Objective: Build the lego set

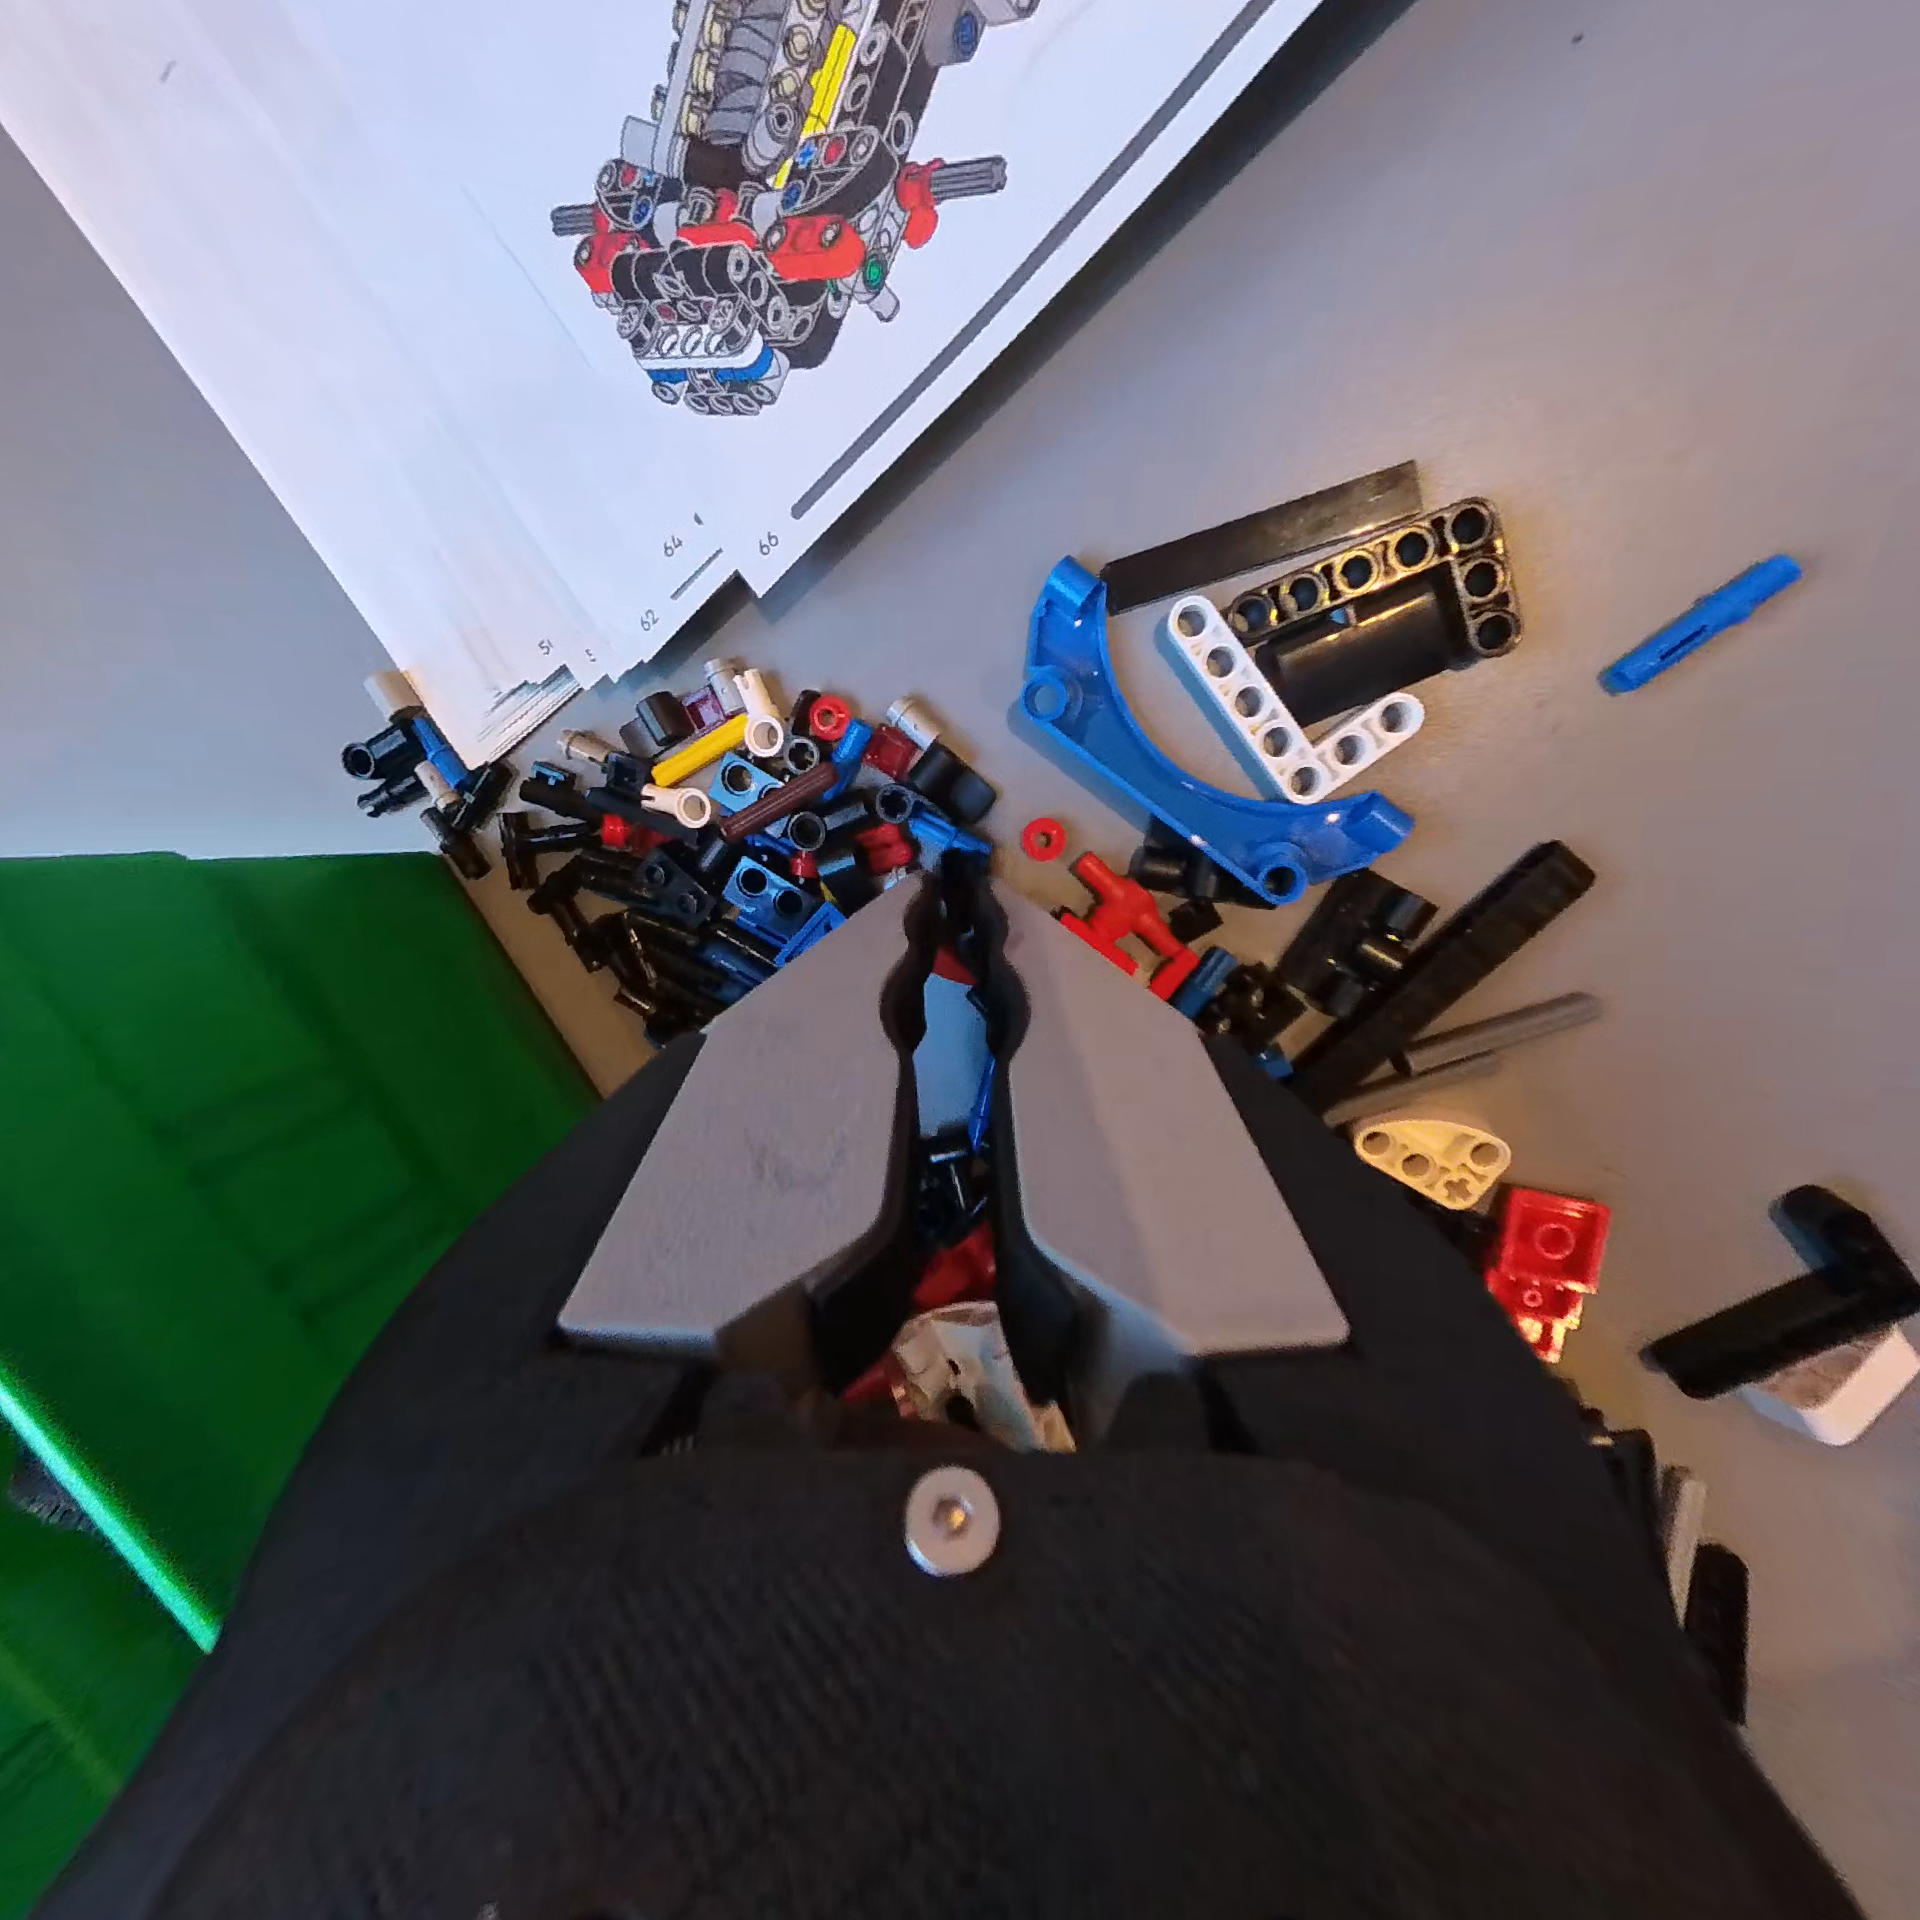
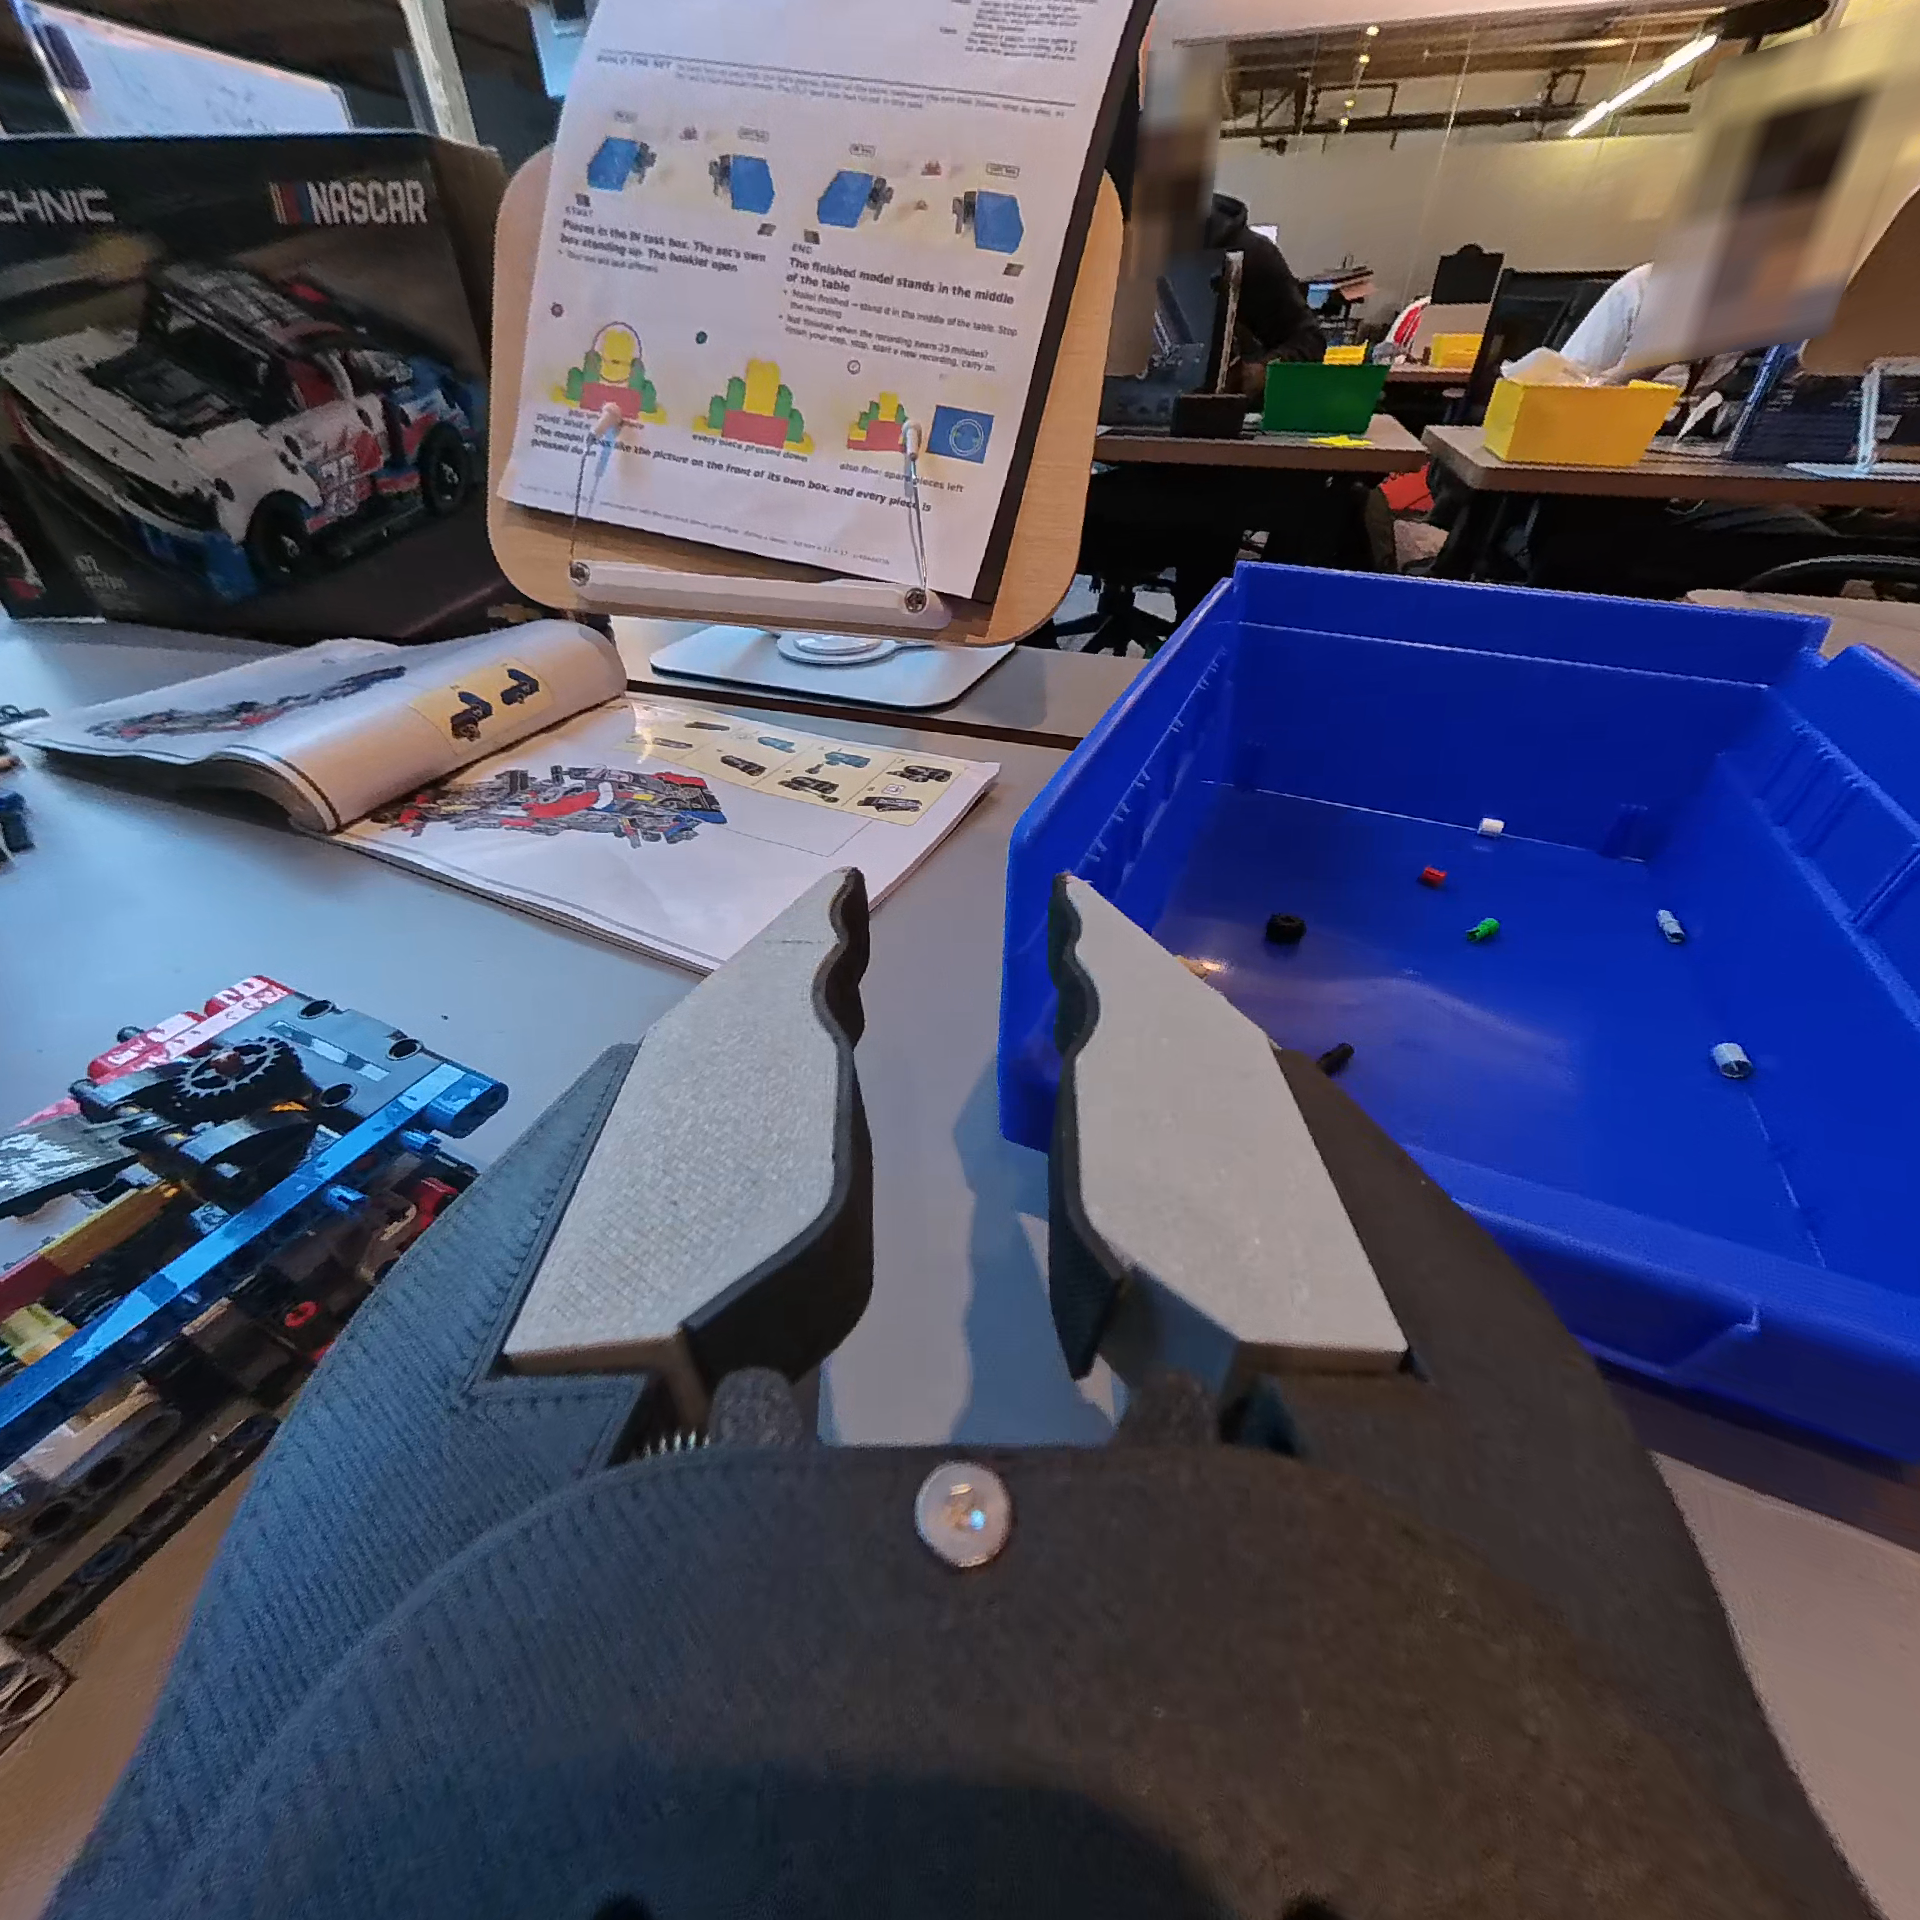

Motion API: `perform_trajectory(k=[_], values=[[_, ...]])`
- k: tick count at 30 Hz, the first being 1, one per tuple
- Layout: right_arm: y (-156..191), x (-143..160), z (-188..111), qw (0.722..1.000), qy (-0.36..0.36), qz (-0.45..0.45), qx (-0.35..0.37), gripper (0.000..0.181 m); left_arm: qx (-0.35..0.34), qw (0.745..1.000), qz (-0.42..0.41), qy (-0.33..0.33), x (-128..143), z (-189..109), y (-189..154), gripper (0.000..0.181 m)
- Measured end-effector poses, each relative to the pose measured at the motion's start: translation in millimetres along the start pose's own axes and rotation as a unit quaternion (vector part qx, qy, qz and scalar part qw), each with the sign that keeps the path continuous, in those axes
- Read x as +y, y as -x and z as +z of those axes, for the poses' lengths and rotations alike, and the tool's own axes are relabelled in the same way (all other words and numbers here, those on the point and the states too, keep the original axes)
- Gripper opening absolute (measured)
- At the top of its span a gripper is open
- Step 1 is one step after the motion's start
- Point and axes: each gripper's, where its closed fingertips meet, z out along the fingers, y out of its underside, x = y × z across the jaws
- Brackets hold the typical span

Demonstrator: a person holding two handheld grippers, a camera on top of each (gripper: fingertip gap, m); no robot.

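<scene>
model: the part-built car (image 2: 208, 1195) lies on the grey table (image 2: 935, 1091), left of our right gripper (image 2: 961, 935).
landmark: we place everything from the loose pile (image 1: 748, 831) of pins and connectors.
left gripper (image 1: 951, 914): right over the pile's near edge, tips nearly closed; we cannot tell if a small black piece is pinched there.
right gripper: fingers apart, holding nothing, well away from the pile.
nearby parts: blue arch (image 1: 1174, 748) and white angled beam (image 1: 1278, 717) just right of the pile; booklet (image 1: 623, 312) beyond it.
blue bin (image 2: 1507, 987): right of the right gripper, a few strays inside.
doing it well: we judge one pin should be isolated, gripped square, then checked against the booklet.
hidden: the pile's near half sits under our left fingers.
</scene>
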Motion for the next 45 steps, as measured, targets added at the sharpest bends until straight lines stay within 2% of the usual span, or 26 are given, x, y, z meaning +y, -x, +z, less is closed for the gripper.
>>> perform_trajectory(k=[6, 9, 11, 13, 16, 19, 24, 25, 27, 31, 35, 41, 45], values=[[-0.8, -0.8, -0.6, 1.000, -0.003, 0.009, -0.001, 0.031, -0.005, 1.000, 0.025, -0.009, 0.8, -6.8, -2.4, 0.004], [0.2, -0.8, -0.3, 1.000, -0.003, 0.011, -0.004, 0.031, -0.022, 0.999, 0.035, -0.017, -2.4, -22.9, -1.0, 0.004], [1.4, -0.7, 0.4, 1.000, -0.002, 0.013, -0.007, 0.031, -0.011, 0.998, 0.050, -0.043, -17.4, -41.8, -13.4, 0.004], [3.0, -0.3, 1.4, 1.000, 0.000, 0.015, -0.012, 0.031, 0.020, 0.992, 0.092, -0.081, -42.4, -61.5, -45.3, 0.004], [6.1, 0.0, 2.3, 1.000, 0.002, 0.014, -0.018, 0.031, 0.104, 0.976, 0.161, -0.100, -75.2, -71.4, -122.6, 0.003], [8.7, 0.4, 2.4, 1.000, 0.004, 0.011, -0.022, 0.031, 0.170, 0.956, 0.222, -0.093, -97.5, -59.4, -192.4, 0.004], [9.0, -0.6, 0.4, 1.000, 0.001, 0.016, -0.024, 0.030, 0.247, 0.941, 0.224, -0.053, -107.7, -29.2, -247.6, 0.003], [9.1, -1.1, -0.1, 1.000, 0.000, 0.018, -0.025, 0.031, 0.248, 0.943, 0.218, -0.047, -108.6, -23.6, -249.7, 0.003], [9.9, -1.8, -0.7, 0.999, -0.001, 0.019, -0.027, 0.031, 0.239, 0.948, 0.207, -0.030, -106.6, -14.2, -248.7, 0.016], [11.6, -2.1, -0.6, 0.999, 0.000, 0.017, -0.029, 0.031, 0.265, 0.944, 0.189, -0.047, -108.8, -24.6, -253.6, 0.018], [11.1, -1.6, -0.7, 0.999, 0.002, 0.021, -0.029, 0.031, 0.266, 0.948, 0.166, -0.060, -107.7, -34.2, -243.9, 0.022], [8.5, -4.9, -2.9, 0.999, -0.006, 0.029, -0.027, 0.030, 0.270, 0.952, 0.137, -0.048, -76.3, -45.7, -231.1, 0.028], [9.1, -4.1, -1.8, 0.999, -0.004, 0.030, -0.029, 0.030, 0.262, 0.953, 0.148, -0.047, -64.6, -37.4, -239.0, 0.020]])
